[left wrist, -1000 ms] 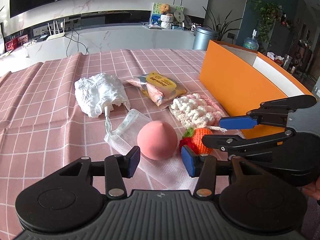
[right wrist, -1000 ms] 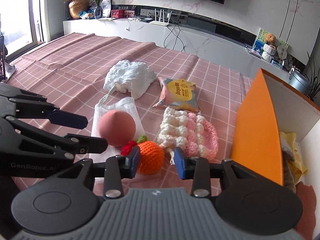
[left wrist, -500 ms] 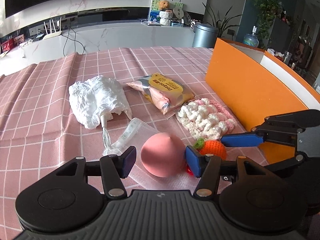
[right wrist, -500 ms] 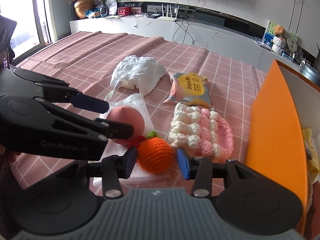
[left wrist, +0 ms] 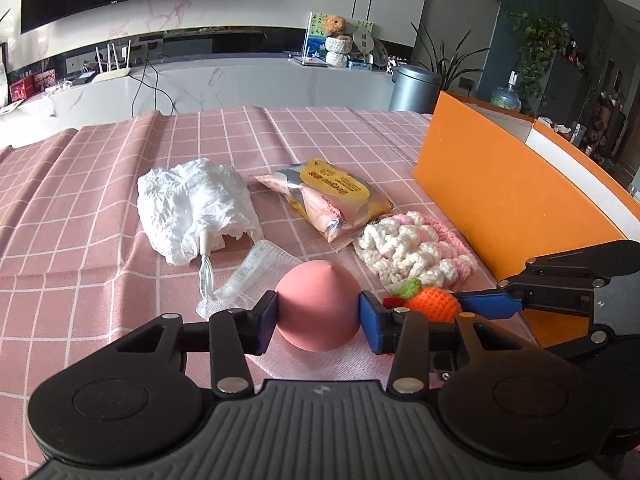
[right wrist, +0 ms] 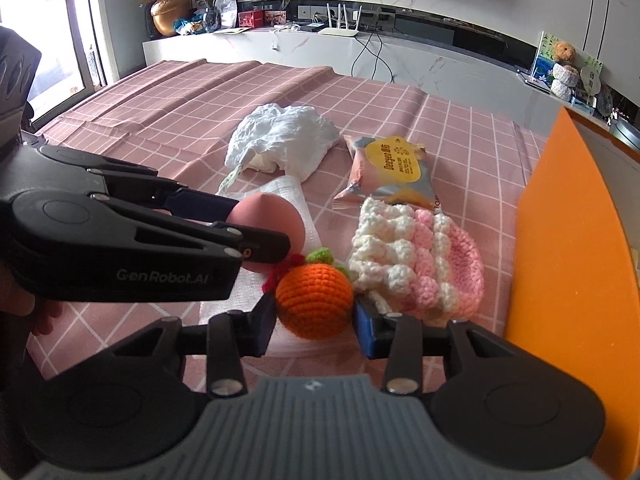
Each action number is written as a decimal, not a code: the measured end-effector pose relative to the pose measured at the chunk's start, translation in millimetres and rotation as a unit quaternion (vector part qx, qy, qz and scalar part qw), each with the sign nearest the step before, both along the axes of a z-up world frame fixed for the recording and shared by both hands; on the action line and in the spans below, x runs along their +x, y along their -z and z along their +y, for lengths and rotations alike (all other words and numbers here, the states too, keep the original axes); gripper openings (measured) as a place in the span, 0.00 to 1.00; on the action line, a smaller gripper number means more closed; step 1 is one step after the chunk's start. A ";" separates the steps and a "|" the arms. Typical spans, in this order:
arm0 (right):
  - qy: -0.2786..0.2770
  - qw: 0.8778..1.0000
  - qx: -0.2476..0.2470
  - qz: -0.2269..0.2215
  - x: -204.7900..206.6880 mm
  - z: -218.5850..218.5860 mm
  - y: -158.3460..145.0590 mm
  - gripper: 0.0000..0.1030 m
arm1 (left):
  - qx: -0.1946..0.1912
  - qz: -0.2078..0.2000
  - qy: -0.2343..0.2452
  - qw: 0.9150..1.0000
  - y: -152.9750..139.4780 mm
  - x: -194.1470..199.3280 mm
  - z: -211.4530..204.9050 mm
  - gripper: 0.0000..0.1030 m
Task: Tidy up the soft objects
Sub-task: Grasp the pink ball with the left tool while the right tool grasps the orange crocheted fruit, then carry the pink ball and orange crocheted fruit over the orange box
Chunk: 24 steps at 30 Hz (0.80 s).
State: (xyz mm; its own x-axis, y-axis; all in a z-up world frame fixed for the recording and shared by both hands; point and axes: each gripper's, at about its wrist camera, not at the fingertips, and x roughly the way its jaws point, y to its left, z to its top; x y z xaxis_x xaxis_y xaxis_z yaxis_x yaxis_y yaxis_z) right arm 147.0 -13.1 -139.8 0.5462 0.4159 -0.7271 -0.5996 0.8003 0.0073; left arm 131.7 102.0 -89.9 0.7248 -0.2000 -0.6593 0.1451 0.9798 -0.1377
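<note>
Pink ball [left wrist: 316, 306] sits on the bench [left wrist: 100, 208] squarely between the left tongs [left wrist: 318, 320], whose jaws have just been closing onto its sides. Orange knitted fruit [right wrist: 314, 300], at its 3 o'clock, sits likewise gripped in the right tongs [right wrist: 314, 326].

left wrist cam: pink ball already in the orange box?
No. The pink ball sits on the tablecloth between the left gripper pads, outside the orange box.
</note>
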 end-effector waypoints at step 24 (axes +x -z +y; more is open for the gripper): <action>0.070 0.992 0.037 -0.102 -39.8 -87.0 -97.5 0.40 | -0.045 -0.074 0.023 0.996 -91.4 -51.1 -40.1 0.48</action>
